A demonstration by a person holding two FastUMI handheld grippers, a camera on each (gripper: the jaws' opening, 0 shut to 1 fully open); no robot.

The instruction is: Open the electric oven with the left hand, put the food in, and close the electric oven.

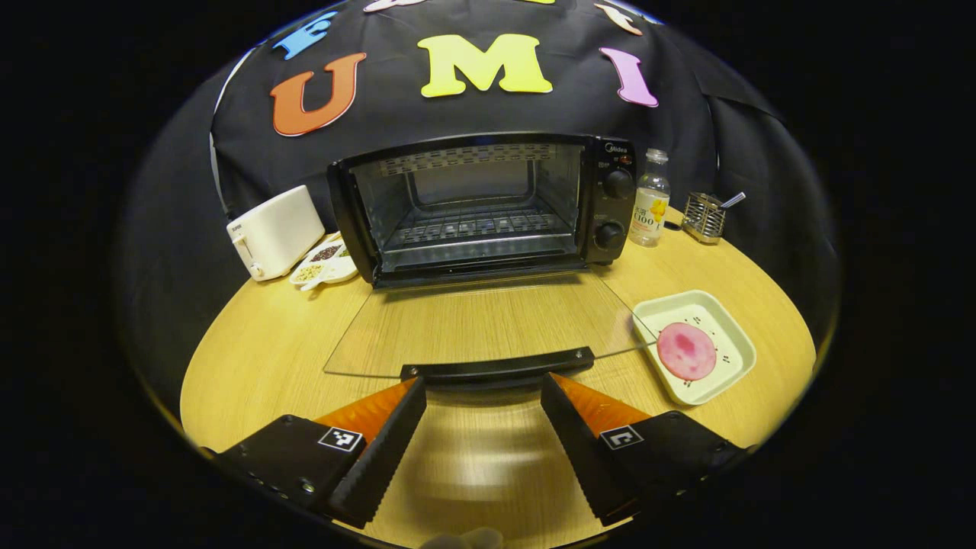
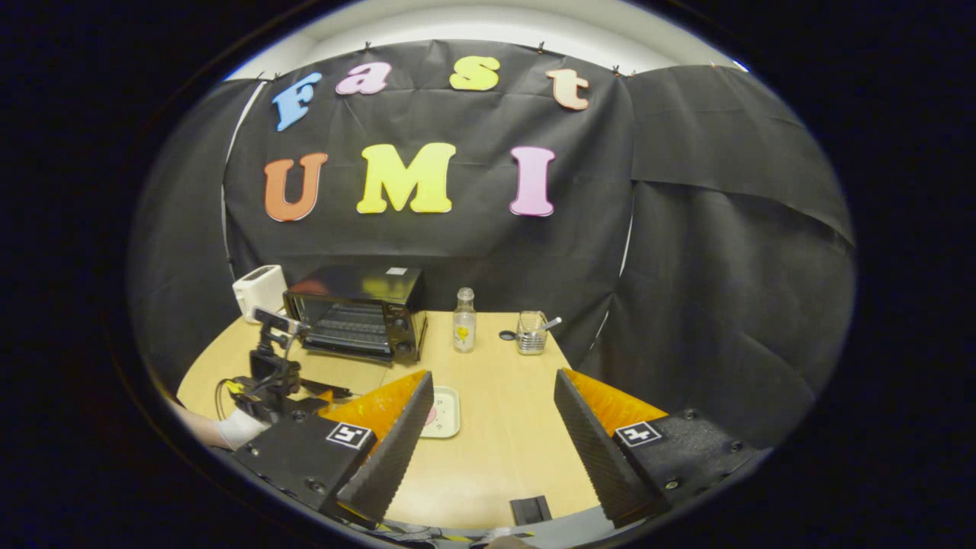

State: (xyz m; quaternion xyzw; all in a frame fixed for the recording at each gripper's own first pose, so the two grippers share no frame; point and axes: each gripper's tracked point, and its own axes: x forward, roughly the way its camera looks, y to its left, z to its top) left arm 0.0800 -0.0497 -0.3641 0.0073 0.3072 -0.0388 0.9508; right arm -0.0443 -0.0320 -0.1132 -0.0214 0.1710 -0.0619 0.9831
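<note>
The oven [image 1: 476, 206] stands at the table's [image 1: 259, 358] back edge, against the booth wall, with its glass door [image 1: 480, 324] swung fully down and lying flat over the tabletop. The rack inside is bare. The door's handle [image 1: 497, 367] points toward the front edge.

The left gripper [image 1: 484, 396] hovers low over the table, level and aimed straight at the oven, its fingertips just short of the handle and not touching it. Its fingers are spread wide, one to each side of the handle, with nothing between them. In the right gripper view it sits toward the table's left edge [image 2: 286, 381], held by a hand in a white cuff [image 2: 236, 427].

The food [image 1: 686, 351], a round pink slice, lies on a white square plate [image 1: 728, 328] near the table's right edge, just beside the door's corner.

The right gripper [image 2: 496, 415] is held higher and farther back, near the front edge, pointing at the back wall. Its fingers are also wide apart and empty; the plate [image 2: 446, 415] shows beyond its left finger.

A toaster [image 1: 274, 231] and a sectioned dish [image 1: 326, 263] sit left of the oven; a bottle [image 1: 650, 200] and a wire holder [image 1: 703, 217] sit to its right.
</note>
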